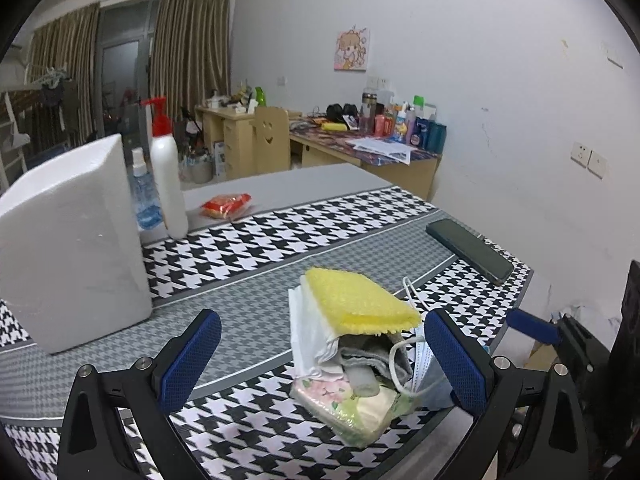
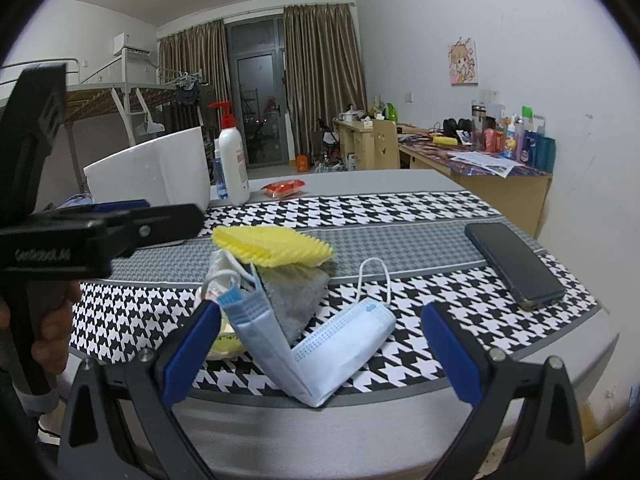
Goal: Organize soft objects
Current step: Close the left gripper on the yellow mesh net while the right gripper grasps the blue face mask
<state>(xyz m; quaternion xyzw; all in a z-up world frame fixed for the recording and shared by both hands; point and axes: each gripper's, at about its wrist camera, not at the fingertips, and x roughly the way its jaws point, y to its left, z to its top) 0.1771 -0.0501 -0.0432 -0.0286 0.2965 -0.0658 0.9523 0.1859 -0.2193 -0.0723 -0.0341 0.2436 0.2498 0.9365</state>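
Left claw (image 1: 322, 360) gaping, level, straddling yellow sponge (image 1: 358, 304) pile; right claw (image 2: 320, 354) gaping, blue mask (image 2: 316, 354) between fingers.

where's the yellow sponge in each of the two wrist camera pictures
Left wrist: the yellow sponge tops the pile of soft things, just right of centre, between the open blue fingers.
Right wrist: the same sponge sits left of centre, behind the blue face mask.
Shared landmark: the dark phone lies to its right in both views.

A yellow foam sponge (image 1: 356, 304) topped a stack: grey cloth (image 2: 298, 292), floral tissue pack (image 1: 352, 408), folded pale-blue face mask (image 2: 320, 356) leaning at its right.
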